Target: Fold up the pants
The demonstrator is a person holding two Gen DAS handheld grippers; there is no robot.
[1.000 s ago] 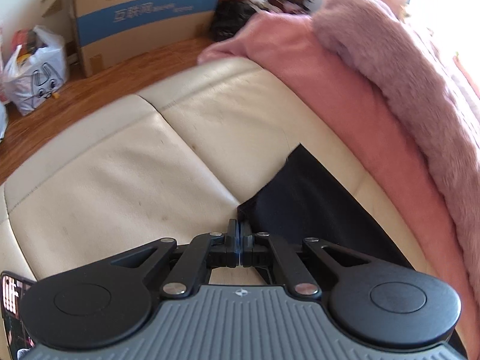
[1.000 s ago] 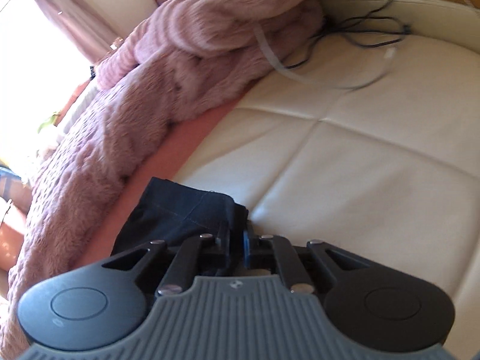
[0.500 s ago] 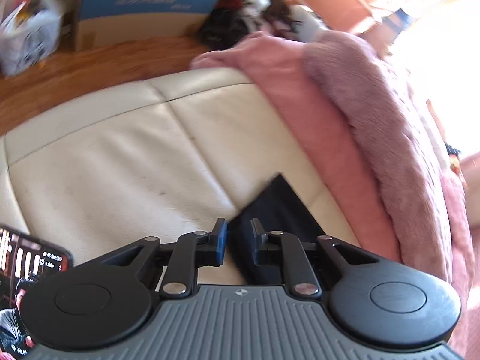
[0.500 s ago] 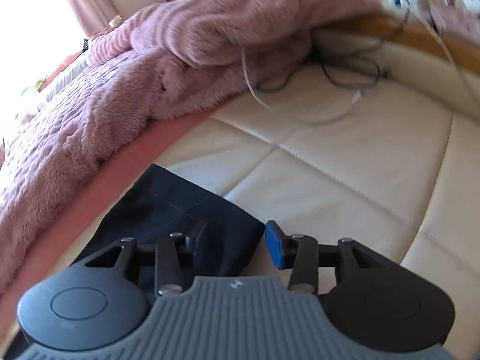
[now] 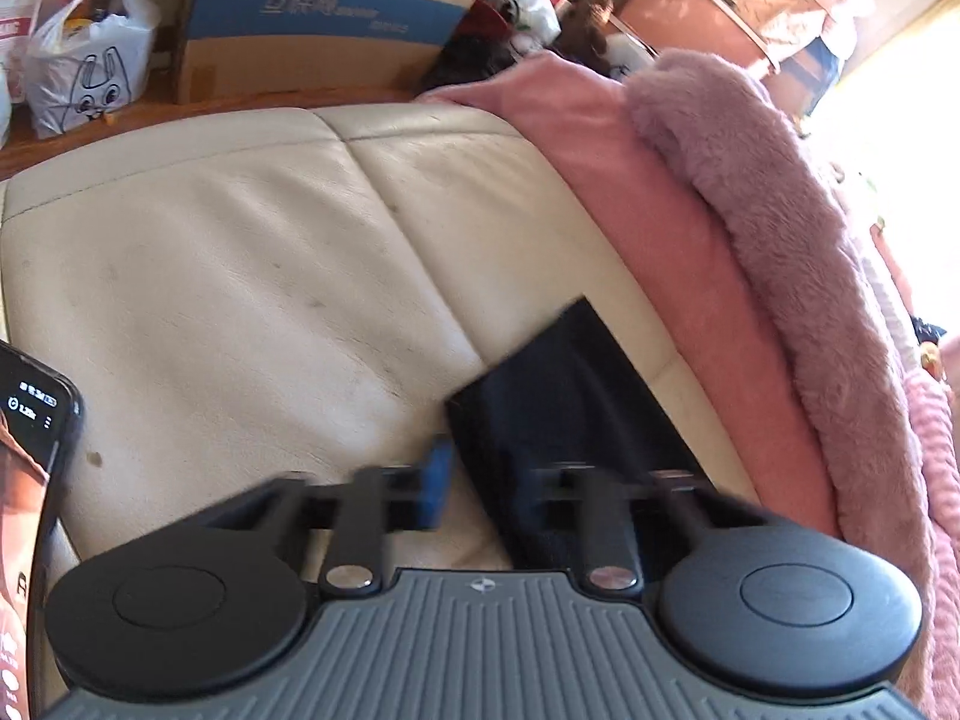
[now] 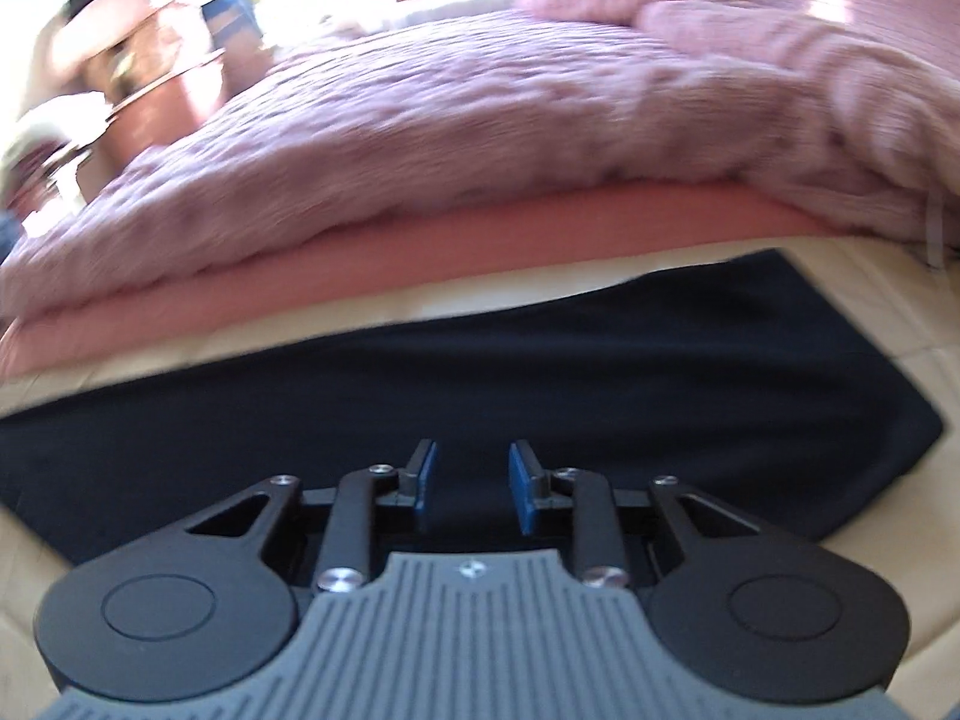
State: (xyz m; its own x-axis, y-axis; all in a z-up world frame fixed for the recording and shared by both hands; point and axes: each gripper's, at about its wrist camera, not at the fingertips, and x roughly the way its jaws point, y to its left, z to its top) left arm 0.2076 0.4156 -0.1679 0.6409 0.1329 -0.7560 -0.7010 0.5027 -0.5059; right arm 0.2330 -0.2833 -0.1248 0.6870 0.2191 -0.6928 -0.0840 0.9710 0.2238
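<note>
two blankets (image 6: 480, 138) border the pants (image 6: 540, 360); a phone (image 5: 30, 480) lies left.

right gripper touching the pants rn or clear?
Cannot tell. In the right wrist view the right gripper is open with the dark pants lying flat behind its blue pads; the blurred frame shows neither contact nor a gap.

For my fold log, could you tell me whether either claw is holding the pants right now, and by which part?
Nothing is held. The left claw and right claw are both open, and the dark pants lie flat on the cream couch.
</note>
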